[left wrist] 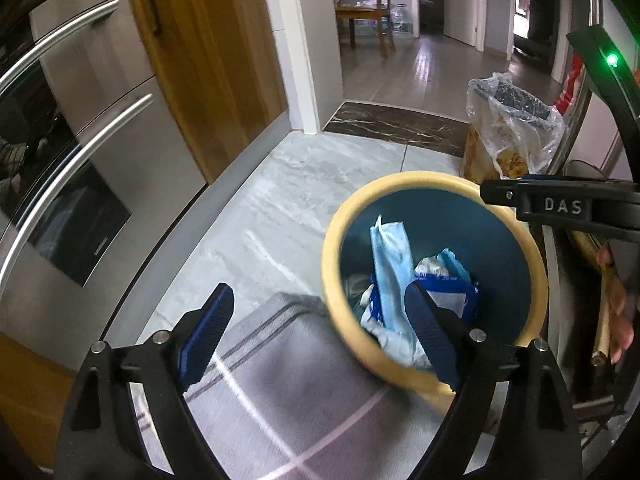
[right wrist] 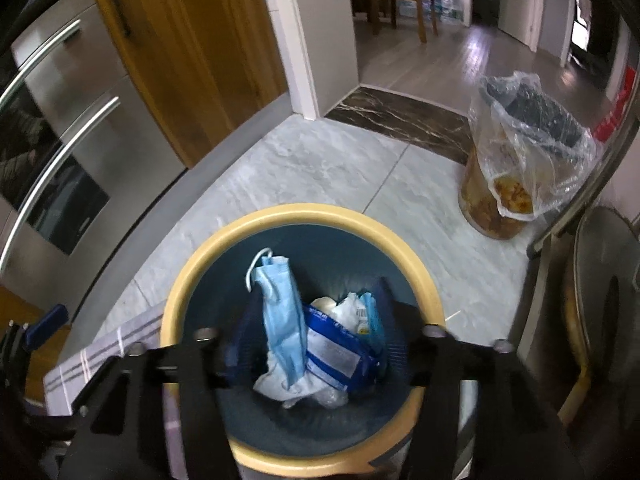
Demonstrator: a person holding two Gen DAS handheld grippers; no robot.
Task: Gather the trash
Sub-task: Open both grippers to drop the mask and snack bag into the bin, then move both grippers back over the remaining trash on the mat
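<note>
**Trash lying in the bin**

Left wrist view: the left gripper (left wrist: 320,322) is being held wide open and empty beside the bin (left wrist: 332,248).

Right wrist view: the right gripper (right wrist: 316,332) is being held open, gripping nothing, over the face mask (right wrist: 280,312) and blue wrapper (right wrist: 340,348) inside.

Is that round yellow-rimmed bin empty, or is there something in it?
Not empty: the bin holds a blue face mask, a blue-and-white packet and crumpled wrappers.

Left gripper (left wrist: 320,336), lower centre of its frame: jaws spread wide, nothing between the blue pads, pointing steeply downward. Right gripper (right wrist: 316,344), lower centre of its frame: jaws parted, gripping nothing, angled steeply down. A hand (left wrist: 618,312) shows at right edge.
</note>
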